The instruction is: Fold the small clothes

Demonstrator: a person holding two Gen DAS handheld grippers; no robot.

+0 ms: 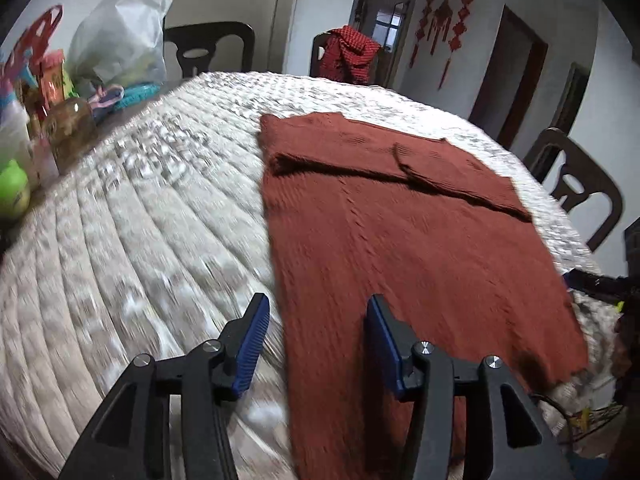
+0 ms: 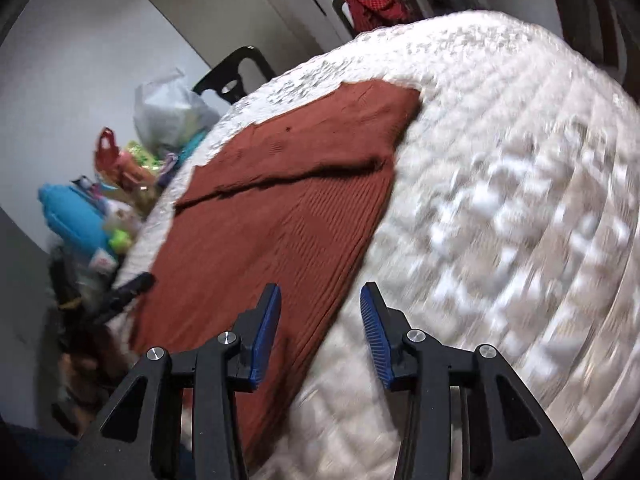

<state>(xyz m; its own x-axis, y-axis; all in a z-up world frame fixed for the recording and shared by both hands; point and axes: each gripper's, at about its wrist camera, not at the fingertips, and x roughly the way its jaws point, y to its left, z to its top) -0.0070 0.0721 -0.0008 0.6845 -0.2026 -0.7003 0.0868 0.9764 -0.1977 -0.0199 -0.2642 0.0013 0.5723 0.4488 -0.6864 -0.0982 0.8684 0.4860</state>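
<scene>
A rust-red knit sweater lies flat on the white quilted table cover, with its sleeves folded across the upper part. It also shows in the right wrist view. My left gripper is open and empty, hovering over the sweater's near left edge. My right gripper is open and empty, hovering over the sweater's near right edge. The other gripper's dark tip shows at the sweater's far side in the right wrist view.
Clutter sits at the table's left: a white plastic bag, a glass jar, a green toy, colourful boxes. Dark chairs ring the table; one holds a red garment.
</scene>
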